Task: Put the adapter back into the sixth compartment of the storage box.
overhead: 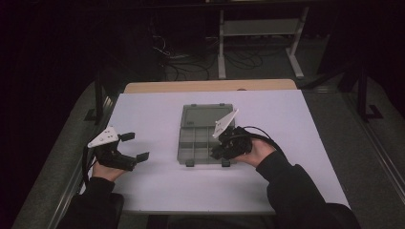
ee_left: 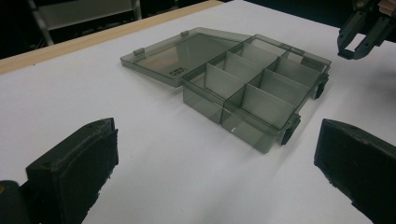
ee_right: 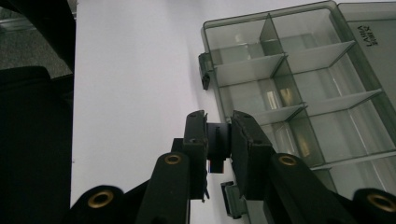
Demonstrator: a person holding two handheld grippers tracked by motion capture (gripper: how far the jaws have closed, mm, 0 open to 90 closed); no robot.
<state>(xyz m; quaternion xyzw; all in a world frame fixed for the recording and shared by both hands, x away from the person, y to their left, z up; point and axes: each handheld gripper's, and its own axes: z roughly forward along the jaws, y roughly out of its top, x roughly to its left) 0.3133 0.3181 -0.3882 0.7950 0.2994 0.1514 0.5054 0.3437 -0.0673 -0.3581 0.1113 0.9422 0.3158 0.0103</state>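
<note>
I work at a table (overhead: 157, 191) under a white cover, with a strip of bare wood (overhead: 210, 86) along its far edge. Grey carpet (overhead: 377, 157) runs down both sides of me. Beyond the table the room is dim; I can make out a pale metal frame (overhead: 260, 28) with a low shelf, and dark cables (overhead: 191, 64) tangled on the floor beside it. Black stands (overhead: 363, 90), perhaps tripod legs, flank the table.
</note>
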